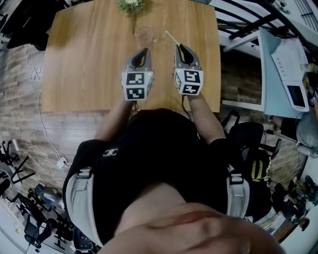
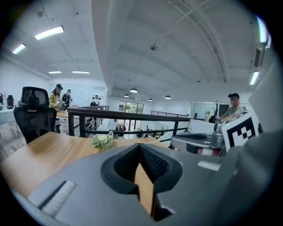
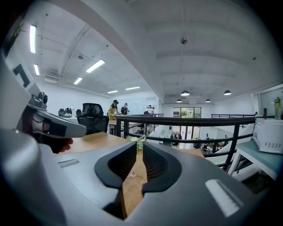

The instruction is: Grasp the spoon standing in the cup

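A clear glass cup [image 1: 145,34] stands on the wooden table [image 1: 84,59], just ahead of my left gripper [image 1: 144,50]. I see no spoon in it. A thin white spoon [image 1: 171,37] slants on the wood right at the tip of my right gripper [image 1: 181,46]. In the left gripper view the jaws of the left gripper [image 2: 139,146] meet at the tips with nothing between them. My right gripper [image 3: 139,144] keeps a narrow gap between its jaws. Bare wood and a small glassy bit [image 3: 131,173] show through it, and nothing is pinched there.
A small green plant [image 1: 130,5] sits at the table's far edge, also seen as a plant [image 2: 102,142] beyond the left jaws. A black railing [image 3: 185,121] runs behind the table. A light blue side table [image 1: 278,74] with a white appliance [image 1: 293,69] stands to the right.
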